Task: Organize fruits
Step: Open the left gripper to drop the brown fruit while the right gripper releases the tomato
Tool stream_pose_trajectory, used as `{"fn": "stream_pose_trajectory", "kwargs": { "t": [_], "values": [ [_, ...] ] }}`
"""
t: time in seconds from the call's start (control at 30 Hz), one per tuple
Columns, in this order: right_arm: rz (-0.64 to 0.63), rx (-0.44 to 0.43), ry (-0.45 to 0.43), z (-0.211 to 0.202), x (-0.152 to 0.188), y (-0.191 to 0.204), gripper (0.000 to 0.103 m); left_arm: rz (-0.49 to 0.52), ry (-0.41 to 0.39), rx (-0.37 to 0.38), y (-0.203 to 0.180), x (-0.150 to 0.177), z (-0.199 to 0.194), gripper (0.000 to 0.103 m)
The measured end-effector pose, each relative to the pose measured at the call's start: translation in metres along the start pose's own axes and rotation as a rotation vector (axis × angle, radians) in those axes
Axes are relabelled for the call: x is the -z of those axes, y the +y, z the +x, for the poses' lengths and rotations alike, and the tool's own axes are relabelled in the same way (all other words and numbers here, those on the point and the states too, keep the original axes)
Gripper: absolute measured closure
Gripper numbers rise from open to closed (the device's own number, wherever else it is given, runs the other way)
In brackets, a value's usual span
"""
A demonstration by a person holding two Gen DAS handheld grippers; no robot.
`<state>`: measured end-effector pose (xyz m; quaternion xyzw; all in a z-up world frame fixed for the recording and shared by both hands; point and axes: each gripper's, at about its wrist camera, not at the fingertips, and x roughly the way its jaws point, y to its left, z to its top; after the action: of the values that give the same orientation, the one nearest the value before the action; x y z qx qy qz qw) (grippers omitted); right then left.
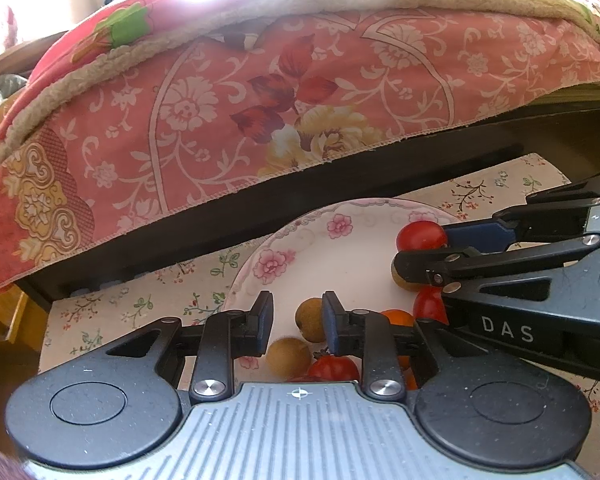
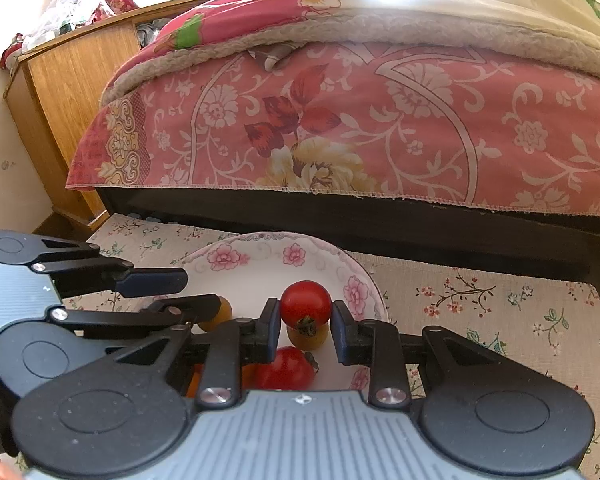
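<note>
A white plate with pink flowers (image 1: 342, 224) (image 2: 225, 258) holds several small fruits. In the right wrist view my right gripper (image 2: 305, 318) is shut on a red cherry tomato (image 2: 306, 305), just above a yellow tomato (image 2: 309, 338) and another red tomato (image 2: 286, 368). From the left wrist camera that gripper (image 1: 424, 251) comes in from the right with the same tomato (image 1: 419, 235) at its tips. My left gripper (image 1: 298, 318) (image 2: 200, 294) hangs open over the plate. A brown longan (image 1: 309, 319) lies beside its right finger, not pinched. A second longan (image 1: 288, 356) and a red tomato (image 1: 333, 367) lie nearer.
The plate rests on a floral cloth (image 2: 480, 300) (image 1: 112, 308). Directly behind it runs a dark bed frame (image 2: 380, 216) under a pink floral quilt (image 1: 260, 100) (image 2: 380, 120). A wooden cabinet (image 2: 68, 100) stands at the far left.
</note>
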<state>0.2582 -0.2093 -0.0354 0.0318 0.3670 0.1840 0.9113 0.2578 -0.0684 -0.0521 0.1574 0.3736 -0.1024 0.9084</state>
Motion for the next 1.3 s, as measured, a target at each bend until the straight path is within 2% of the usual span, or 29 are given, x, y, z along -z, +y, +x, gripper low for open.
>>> {"fn": "stream_pose_trajectory", "kwargs": {
  "t": [0.47, 1.1, 1.3],
  "values": [
    [0.003, 0.007, 0.006, 0.0012, -0.0011, 0.0003, 0.07, -0.005, 0.0, -0.023, -0.0004, 0.0002, -0.0015, 0.062],
    [0.024, 0.009, 0.003, -0.0041, -0.0032, -0.0013, 0.067, -0.03, -0.003, -0.061, 0.0024, 0.0009, -0.0066, 0.044],
    [0.038, 0.004, 0.007, -0.0044, -0.0038, -0.0022, 0.066, -0.038, -0.003, -0.068, 0.0035, 0.0012, -0.008, 0.042]
  ]
}}
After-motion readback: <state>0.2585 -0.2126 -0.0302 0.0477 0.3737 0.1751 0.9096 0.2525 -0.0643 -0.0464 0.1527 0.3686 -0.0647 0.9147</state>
